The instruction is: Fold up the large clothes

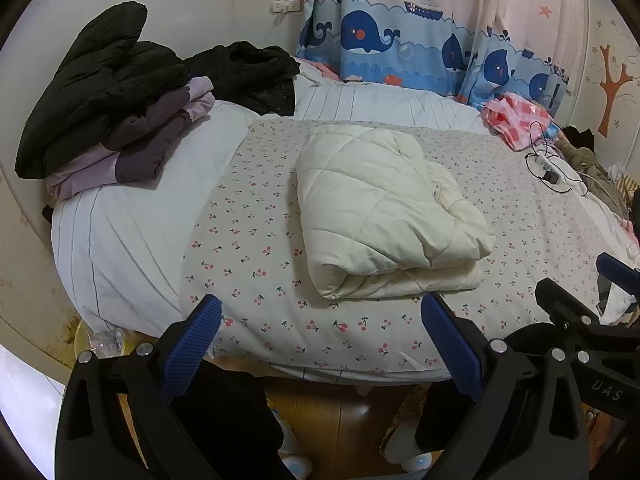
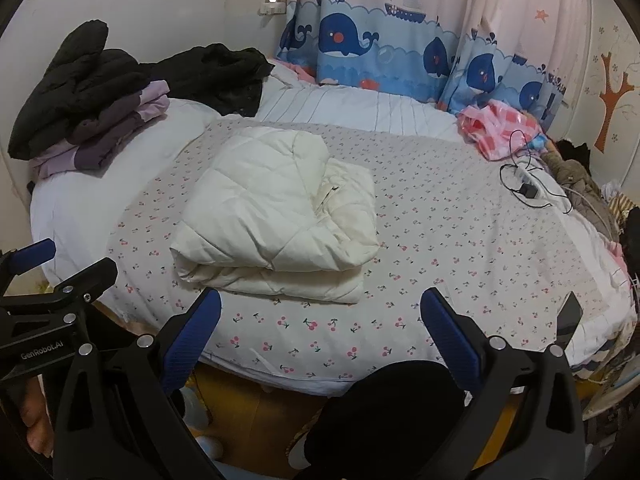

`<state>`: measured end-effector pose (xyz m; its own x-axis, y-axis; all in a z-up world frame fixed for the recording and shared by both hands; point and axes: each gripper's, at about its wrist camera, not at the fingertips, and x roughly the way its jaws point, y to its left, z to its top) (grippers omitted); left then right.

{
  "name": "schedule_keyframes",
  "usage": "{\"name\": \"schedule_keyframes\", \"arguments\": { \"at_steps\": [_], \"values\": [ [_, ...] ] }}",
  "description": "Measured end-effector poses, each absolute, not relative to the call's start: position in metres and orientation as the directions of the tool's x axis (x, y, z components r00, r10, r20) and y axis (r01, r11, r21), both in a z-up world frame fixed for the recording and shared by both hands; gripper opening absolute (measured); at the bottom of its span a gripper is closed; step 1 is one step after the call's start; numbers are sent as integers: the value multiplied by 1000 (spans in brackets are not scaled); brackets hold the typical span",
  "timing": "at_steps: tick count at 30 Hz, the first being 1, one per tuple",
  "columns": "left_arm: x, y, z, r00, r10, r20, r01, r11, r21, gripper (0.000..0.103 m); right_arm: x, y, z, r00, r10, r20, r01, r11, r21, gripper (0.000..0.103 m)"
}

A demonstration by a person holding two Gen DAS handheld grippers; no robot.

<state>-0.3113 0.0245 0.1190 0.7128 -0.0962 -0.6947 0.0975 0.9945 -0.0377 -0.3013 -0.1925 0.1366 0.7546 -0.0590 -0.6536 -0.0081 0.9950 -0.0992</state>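
I am looking across a bed spread with a white sheet printed with small red cherries [image 1: 280, 320], set against a curtain with blue whales and sailboats [image 1: 380, 36], and everything I care about lies on that sheet. The cream quilted padded garment [image 1: 384, 212] sits near the middle of the bed, already doubled over into a thick rectangular bundle with the layers stacked at the near edge and a looser, crumpled flap showing on its right side; I judge it is placed there because the flat middle gives room to work all round it. My left gripper [image 1: 320, 344] hangs over the near edge of the bed with its blue-padded jaws spread wide and nothing between them, and my right gripper [image 2: 320, 340] is held the same way, apart and empty, just short of the bundle. I take that as a stance between steps, both tools clear so the fold can be checked. Farther out, at the far left, a stack of folded black and purple clothes [image 1: 104, 108] rests on a white striped duvet [image 1: 132, 216], which looks like the place for finished pieces. On the right a pink checked cloth [image 2: 496, 128] and a black charger cable [image 2: 528, 188] lie well apart from the bundle, out of the working area.
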Motion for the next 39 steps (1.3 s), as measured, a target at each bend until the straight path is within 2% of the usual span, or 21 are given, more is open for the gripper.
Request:
{"name": "schedule_keyframes", "arguments": {
  "at_steps": [14, 25, 39],
  "values": [
    [-322, 15, 127, 716, -147, -683, 145, 988, -61, 96, -310, -200, 141, 767, -81, -637, 15, 994, -108, 96],
    [-320, 12, 122, 695, -82, -714, 105, 994, -12, 96, -309, -209, 139, 760, -53, -648, 17, 998, -62, 96],
    [-319, 24, 121, 680, -81, -729, 101, 995, -16, 96, -292, -202, 132, 750, -7, -662, -2, 1000, -13, 96]
  ]
}}
